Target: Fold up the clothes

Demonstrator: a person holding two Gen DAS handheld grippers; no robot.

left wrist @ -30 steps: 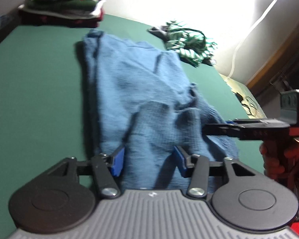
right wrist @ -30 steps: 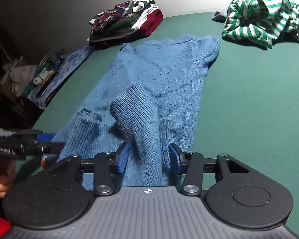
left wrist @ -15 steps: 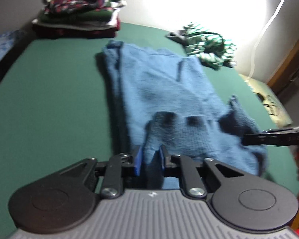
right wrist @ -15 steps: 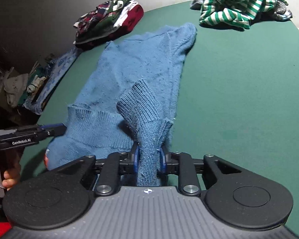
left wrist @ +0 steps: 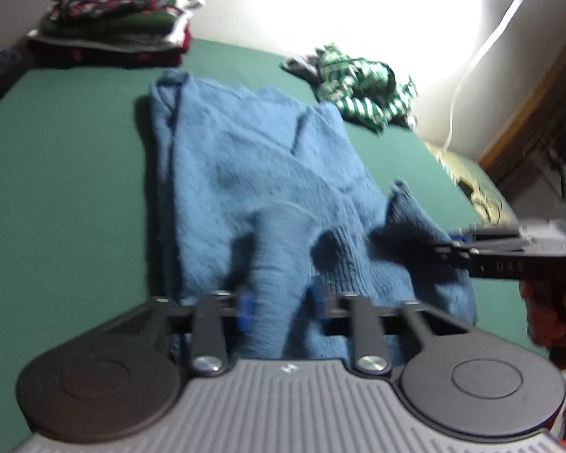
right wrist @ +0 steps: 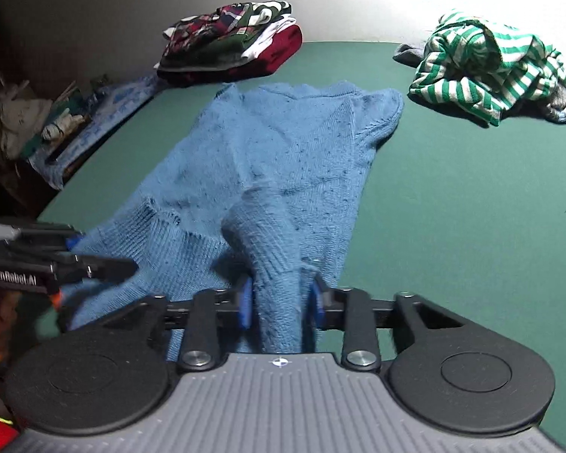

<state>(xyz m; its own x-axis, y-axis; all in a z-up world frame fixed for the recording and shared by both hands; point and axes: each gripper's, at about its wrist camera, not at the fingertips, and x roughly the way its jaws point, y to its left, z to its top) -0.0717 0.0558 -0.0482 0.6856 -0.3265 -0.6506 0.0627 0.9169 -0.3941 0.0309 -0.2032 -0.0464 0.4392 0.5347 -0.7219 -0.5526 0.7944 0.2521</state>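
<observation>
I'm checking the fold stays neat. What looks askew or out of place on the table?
The blue sweater is uneven at its near hem: each gripper has a ribbed bunch pulled up between its fingers, with a sagging notch between them. The green striped garment lies crumpled at the far right, unlike the neat folded stack.

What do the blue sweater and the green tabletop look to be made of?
Blue sweater: apparently a soft knit, perhaps wool or acrylic, matte and slightly fuzzy; ribbed hem and visible stitch rows show it. Green tabletop: looks like matte felt or cloth covering, with no shine; exact fabric unclear.
</observation>
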